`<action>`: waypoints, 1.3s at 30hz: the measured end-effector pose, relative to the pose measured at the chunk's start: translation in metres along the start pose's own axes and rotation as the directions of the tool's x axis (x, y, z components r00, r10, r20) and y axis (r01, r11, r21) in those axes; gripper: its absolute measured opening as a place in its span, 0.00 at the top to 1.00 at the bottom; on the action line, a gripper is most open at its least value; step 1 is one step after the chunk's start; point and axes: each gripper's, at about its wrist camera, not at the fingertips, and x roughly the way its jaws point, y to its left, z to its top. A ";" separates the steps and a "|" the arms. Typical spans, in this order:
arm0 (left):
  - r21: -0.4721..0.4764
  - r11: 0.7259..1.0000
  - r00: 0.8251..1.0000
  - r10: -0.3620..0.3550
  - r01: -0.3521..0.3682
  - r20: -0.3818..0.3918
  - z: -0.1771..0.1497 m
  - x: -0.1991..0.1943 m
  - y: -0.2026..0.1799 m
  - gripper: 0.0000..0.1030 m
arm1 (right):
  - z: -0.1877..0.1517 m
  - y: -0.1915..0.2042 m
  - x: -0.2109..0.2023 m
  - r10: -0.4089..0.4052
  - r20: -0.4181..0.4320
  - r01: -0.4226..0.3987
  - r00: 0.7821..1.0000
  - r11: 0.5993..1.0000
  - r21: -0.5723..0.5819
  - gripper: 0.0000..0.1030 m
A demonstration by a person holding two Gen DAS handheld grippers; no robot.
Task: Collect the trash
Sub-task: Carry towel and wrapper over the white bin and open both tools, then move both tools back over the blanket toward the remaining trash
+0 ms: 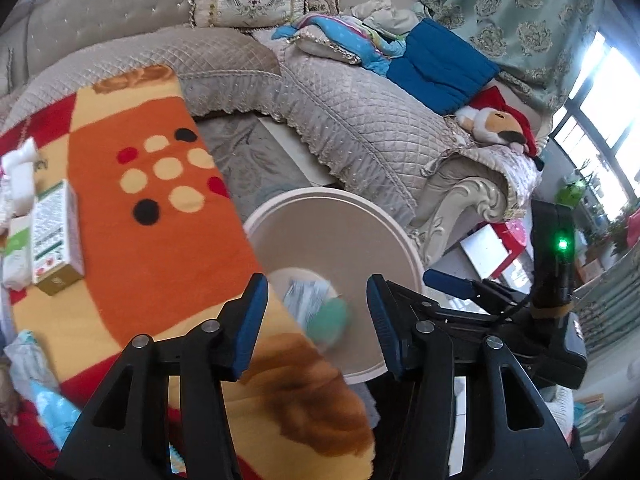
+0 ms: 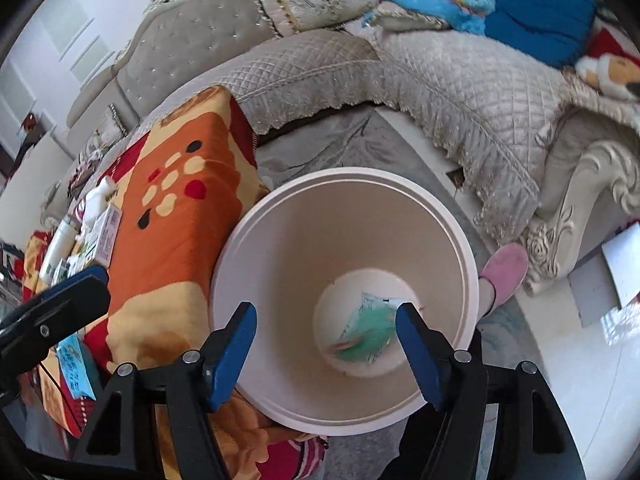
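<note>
A cream round bin [image 1: 344, 216] [image 2: 280, 248] stands on the floor beside a table draped in an orange patterned blanket [image 1: 160, 216] [image 2: 172, 224]. Green and white wrappers [image 1: 324, 312] [image 2: 368, 332] lie at the bin's bottom, blurred. My left gripper [image 1: 318, 320] is open and empty over the bin's near rim. My right gripper [image 2: 326, 344] is open and empty above the bin's mouth; it also shows in the left wrist view [image 1: 452, 286]. Boxes and packets [image 1: 52, 240] [image 2: 96, 236] remain on the blanket at left.
A quilted grey sofa [image 1: 360, 120] [image 2: 460, 80] curves behind the bin, with cushions, blue cloth [image 1: 436, 64] and a plush toy [image 1: 500, 120]. A foot in a pink slipper [image 2: 504, 272] stands right of the bin. More wrappers [image 1: 32, 360] lie at the table's near left.
</note>
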 end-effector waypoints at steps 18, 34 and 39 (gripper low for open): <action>-0.029 0.989 0.984 0.146 -0.144 0.105 -0.027 -0.057 0.049 0.52 | -0.007 0.074 -0.020 0.050 0.071 -0.043 0.996 0.993 -0.106 0.32; -0.156 0.957 0.951 0.267 -0.244 0.153 -0.058 -0.119 0.125 0.52 | -0.009 0.157 -0.022 0.152 0.054 -0.136 0.987 0.965 -0.226 0.32; -0.188 0.943 0.940 0.304 -0.275 0.152 -0.069 -0.131 0.145 0.52 | -0.011 0.184 -0.018 0.178 0.035 -0.163 0.983 0.950 -0.267 0.32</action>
